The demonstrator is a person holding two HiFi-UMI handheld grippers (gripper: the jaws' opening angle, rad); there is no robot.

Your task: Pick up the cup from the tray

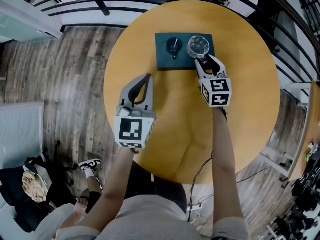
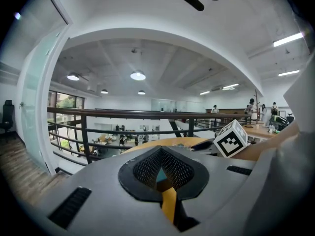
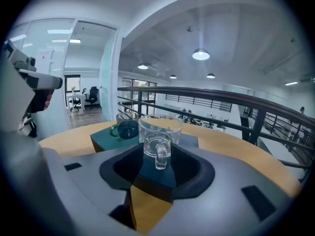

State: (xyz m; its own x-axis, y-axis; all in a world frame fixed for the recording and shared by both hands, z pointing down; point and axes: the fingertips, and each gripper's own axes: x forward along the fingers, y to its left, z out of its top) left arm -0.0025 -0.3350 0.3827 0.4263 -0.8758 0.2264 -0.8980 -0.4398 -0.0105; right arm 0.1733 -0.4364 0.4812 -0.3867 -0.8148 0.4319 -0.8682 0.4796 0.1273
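The work surface is a round wooden table [image 1: 250,84] on a mezzanine bounded by a dark railing [image 3: 206,95]. The right gripper [image 3: 158,170] has its jaws spread wide and holds nothing. The clear glass cup [image 3: 160,129] stands directly ahead of it, at the centre of the right gripper view. Its handle [image 3: 161,156] is turned toward the jaws and in line with the gap. No pad touches the cup, and whether the handle is already inside the gap cannot be told. The cup stands upright on the right half of the dark teal tray [image 1: 165,60], at upper centre of the head view. A darker green cup [image 1: 174,45] stands apart from it on the left half. The left gripper [image 2: 161,163], at lower left of the head view, is closed on nothing and well back from the tray. Handling assessment: the cup is probably light, rigid, smooth and breakable, and glass offers little friction. Grip across the handle, or across the wall below the rim, with moderate force. Lift vertically to clear the neighbouring cup.
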